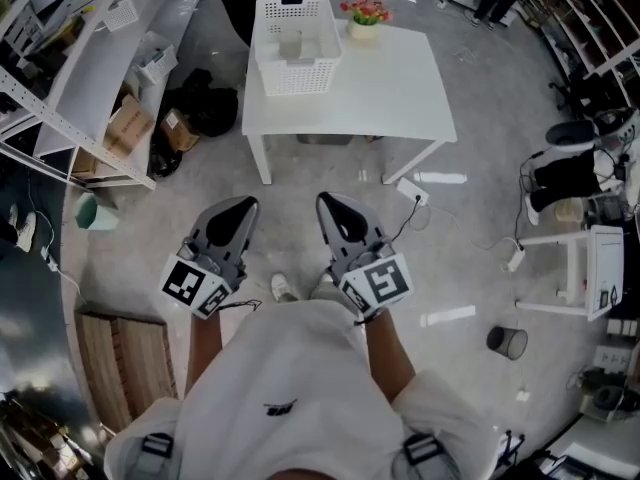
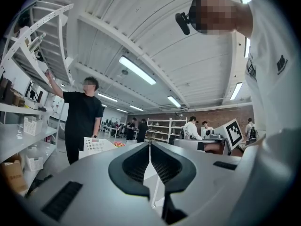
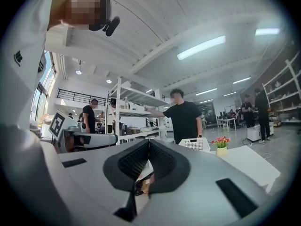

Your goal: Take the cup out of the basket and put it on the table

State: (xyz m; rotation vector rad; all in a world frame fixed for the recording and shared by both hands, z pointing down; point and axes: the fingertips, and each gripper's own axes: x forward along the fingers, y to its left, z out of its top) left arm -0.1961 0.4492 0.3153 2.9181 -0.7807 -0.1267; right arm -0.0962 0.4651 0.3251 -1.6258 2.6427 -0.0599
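A white slatted basket [image 1: 296, 43] stands on the far left part of a white table [image 1: 380, 88]; a pale cup [image 1: 291, 46] sits inside it. My left gripper [image 1: 245, 205] and right gripper [image 1: 325, 201] hang side by side close to my body, over the floor and well short of the table. Both are shut with nothing between the jaws. In the left gripper view the shut left gripper [image 2: 150, 145] points level toward the basket [image 2: 96, 145]. Past the shut right gripper [image 3: 149, 142], the right gripper view shows the basket [image 3: 195, 144]. The basket wall hides the cup in both.
A small pot of flowers [image 1: 365, 18] stands beside the basket. A person in black [image 3: 181, 119] stands behind the table, reaching to metal shelving [image 1: 90, 78]. Boxes [image 1: 125, 128], black bags [image 1: 205, 108], a power strip [image 1: 412, 190] and a small bin [image 1: 508, 342] lie on the floor.
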